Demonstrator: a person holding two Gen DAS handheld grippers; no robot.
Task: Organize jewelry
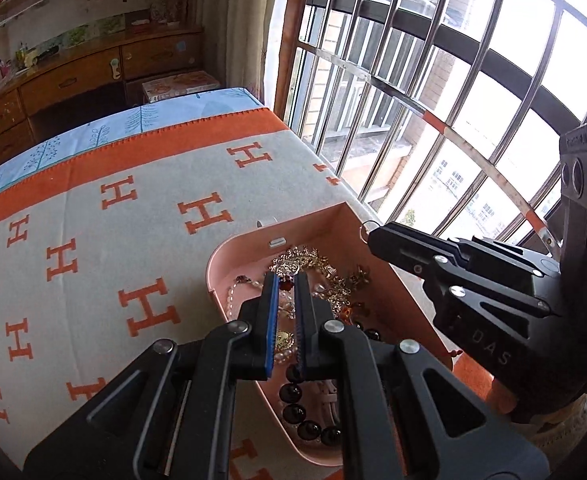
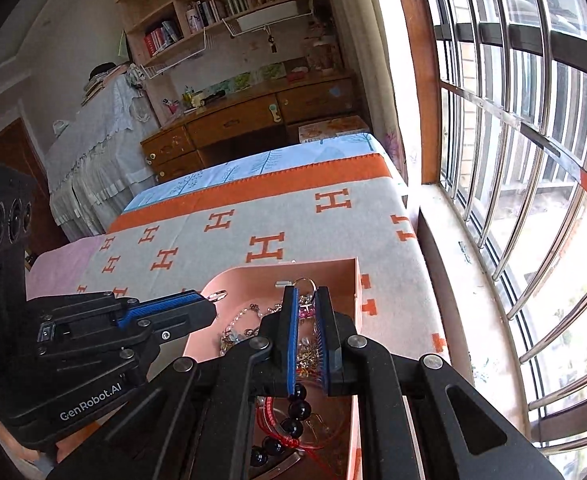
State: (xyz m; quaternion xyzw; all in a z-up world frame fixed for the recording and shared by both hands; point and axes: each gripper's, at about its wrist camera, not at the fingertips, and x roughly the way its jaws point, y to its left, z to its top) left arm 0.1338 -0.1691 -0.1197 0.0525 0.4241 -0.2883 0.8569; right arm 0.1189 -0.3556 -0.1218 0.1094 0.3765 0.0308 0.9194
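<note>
- Left gripper (image 1: 284, 276): jaws nearly closed, pinching a small silver ring (image 2: 218, 295) at the tips.
- Right gripper (image 2: 305, 290): jaws nearly closed on a second ring (image 2: 304, 282).
- Pink jewelry box (image 1: 313, 222): open directly beneath both grippers, holding tangled jewelry (image 1: 325, 268).

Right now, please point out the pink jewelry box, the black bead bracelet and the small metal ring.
pink jewelry box (image 1: 317, 220): left wrist view, far wall.
black bead bracelet (image 1: 293, 414): left wrist view, one dark bead.
small metal ring (image 2: 218, 295): right wrist view, loop at the left gripper (image 2: 209, 304) tip.
</note>
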